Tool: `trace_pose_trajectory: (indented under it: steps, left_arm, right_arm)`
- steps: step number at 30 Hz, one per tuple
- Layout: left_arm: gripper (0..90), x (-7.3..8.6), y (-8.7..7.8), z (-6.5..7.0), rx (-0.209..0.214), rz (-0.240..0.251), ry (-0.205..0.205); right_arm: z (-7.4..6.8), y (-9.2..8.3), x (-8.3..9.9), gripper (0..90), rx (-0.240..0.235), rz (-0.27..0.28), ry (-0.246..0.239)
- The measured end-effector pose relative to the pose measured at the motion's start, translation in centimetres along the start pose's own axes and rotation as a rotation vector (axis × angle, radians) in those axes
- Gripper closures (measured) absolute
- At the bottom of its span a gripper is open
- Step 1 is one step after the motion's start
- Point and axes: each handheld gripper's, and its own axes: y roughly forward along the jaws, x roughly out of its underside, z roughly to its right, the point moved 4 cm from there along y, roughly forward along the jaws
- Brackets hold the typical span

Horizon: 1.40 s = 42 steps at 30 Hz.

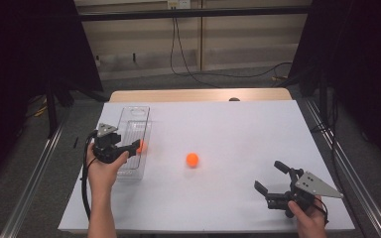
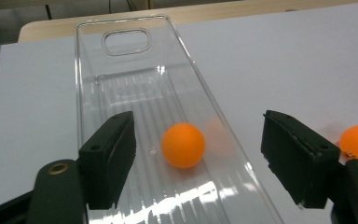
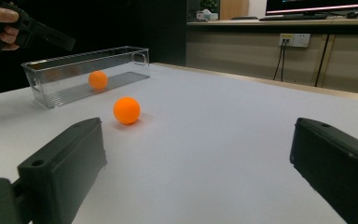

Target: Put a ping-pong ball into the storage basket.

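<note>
orange ball (image 2: 183, 144) between left tool (image 2: 200, 154) jaws

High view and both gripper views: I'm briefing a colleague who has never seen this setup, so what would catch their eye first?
Two bright orange balls stand out against the white table: one ball lies loose near the middle, the other ball sits inside the clear plastic bin at the left. The left gripper hovers open over that bin, while the right gripper rests open near the table's right front corner.
</note>
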Motion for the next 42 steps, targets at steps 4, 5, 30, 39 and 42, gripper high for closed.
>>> trace_pose_trajectory:
  steps: [4, 5, 30, 39, 42]
  left_arm:
    - [20.3, -0.2, 0.0, 0.4, 0.018, 0.000, -0.003]
    - [18.9, -0.3, 0.0, 0.6, 0.023, 0.000, -0.003]
    - [12.1, -1.2, 0.6, 3.7, 0.113, 0.013, 0.032]
    - [11.2, -1.4, 1.0, 4.9, 0.130, 0.014, 0.047]
    - [10.9, -1.5, 1.1, 5.2, 0.137, 0.010, 0.057]
  right_arm:
    - [0.0, 0.0, 0.0, 2.7, -0.001, -0.001, -0.001]
    - [0.0, 0.0, 0.0, 2.8, -0.001, 0.000, 0.000]
    - [0.0, 0.0, 0.0, 2.7, -0.003, -0.002, -0.004]
    - [0.0, 0.0, 0.0, 2.7, -0.003, -0.002, -0.005]
    - [0.0, 0.0, 0.0, 2.8, -0.003, -0.002, -0.005]
